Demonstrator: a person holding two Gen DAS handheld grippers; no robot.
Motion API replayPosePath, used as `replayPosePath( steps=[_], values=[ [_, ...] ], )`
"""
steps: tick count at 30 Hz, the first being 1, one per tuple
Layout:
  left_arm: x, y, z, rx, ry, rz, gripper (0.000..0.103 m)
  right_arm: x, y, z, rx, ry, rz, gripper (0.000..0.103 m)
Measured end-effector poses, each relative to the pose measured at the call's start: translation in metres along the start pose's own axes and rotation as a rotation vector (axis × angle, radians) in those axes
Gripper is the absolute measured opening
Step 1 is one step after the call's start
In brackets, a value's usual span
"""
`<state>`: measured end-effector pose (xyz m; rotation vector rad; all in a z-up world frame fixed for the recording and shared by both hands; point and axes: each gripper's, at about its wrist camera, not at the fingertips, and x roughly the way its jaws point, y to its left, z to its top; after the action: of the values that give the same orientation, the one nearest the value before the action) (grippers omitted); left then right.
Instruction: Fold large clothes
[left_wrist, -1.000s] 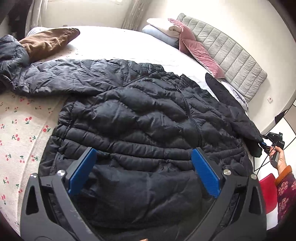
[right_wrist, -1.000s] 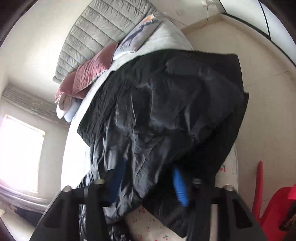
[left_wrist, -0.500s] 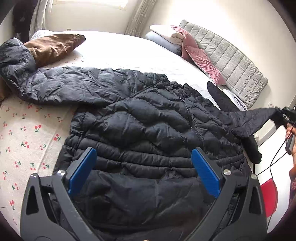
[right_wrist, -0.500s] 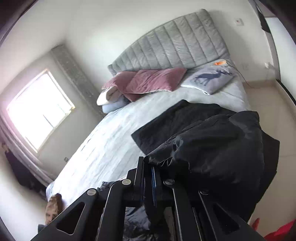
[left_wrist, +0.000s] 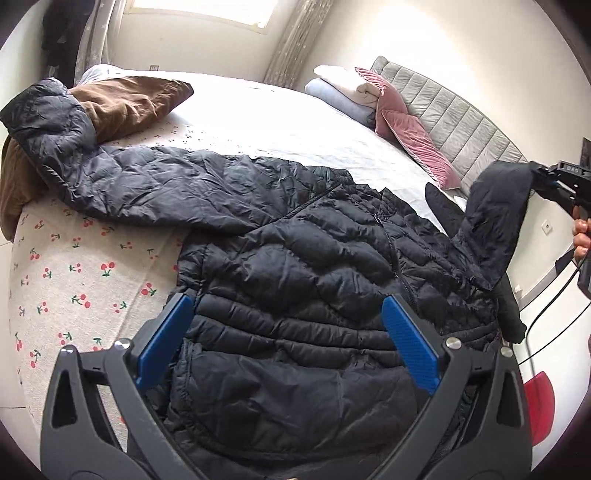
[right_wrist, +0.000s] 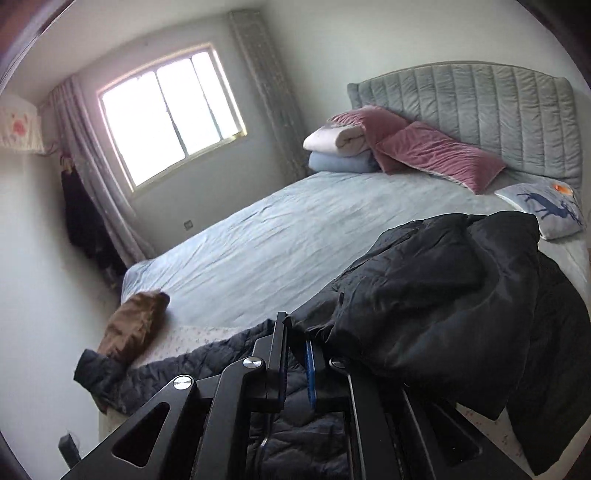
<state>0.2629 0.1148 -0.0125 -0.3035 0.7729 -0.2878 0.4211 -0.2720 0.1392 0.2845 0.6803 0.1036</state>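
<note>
L gripper (left_wrist: 286, 345): jaws wide, nothing between, hovering over hem of black puffer jacket (left_wrist: 295, 280) spread on bed (left_wrist: 280, 122). R gripper (right_wrist: 295, 363): jaws narrow, pinched on jacket's sleeve (right_wrist: 424, 295), lifted, draping to right of jaws. Brown garment (left_wrist: 125, 107) far L.

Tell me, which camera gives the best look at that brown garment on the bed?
The left wrist view. There the brown garment lies large and well lit at the bed's far corner, partly under the black jacket's sleeve. The right wrist view shows the same garment only small and dim, at the bed's edge.
</note>
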Motion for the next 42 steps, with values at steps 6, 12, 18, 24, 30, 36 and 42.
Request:
replayPosePath(
  steps=[6,12,18,24,30,36,42],
  values=[
    [-0.004,0.006,0.003,-0.019,-0.004,-0.008,0.102,0.041,0.040,-0.032,-0.062,0.186,0.159,0.055],
    [-0.004,0.010,0.005,-0.037,0.000,-0.015,0.102,0.048,0.013,-0.031,0.014,0.162,0.173,0.062],
    [0.001,0.011,0.004,-0.039,0.010,0.001,0.102,0.069,-0.021,-0.055,0.084,0.195,0.087,0.067],
    [0.005,0.016,0.005,-0.043,0.014,0.027,0.102,0.132,0.038,-0.112,-0.139,0.298,0.005,0.067],
    [0.002,0.033,0.008,-0.103,0.020,0.029,0.102,0.199,0.125,-0.158,-0.455,0.330,-0.071,0.065],
    [-0.005,0.050,0.013,-0.147,0.007,0.038,0.102,0.241,0.139,-0.170,-0.533,0.297,-0.243,0.018],
    [-0.013,0.074,0.019,-0.230,-0.015,0.042,0.102,0.212,0.136,-0.176,-0.511,0.269,-0.138,0.008]
  ],
)
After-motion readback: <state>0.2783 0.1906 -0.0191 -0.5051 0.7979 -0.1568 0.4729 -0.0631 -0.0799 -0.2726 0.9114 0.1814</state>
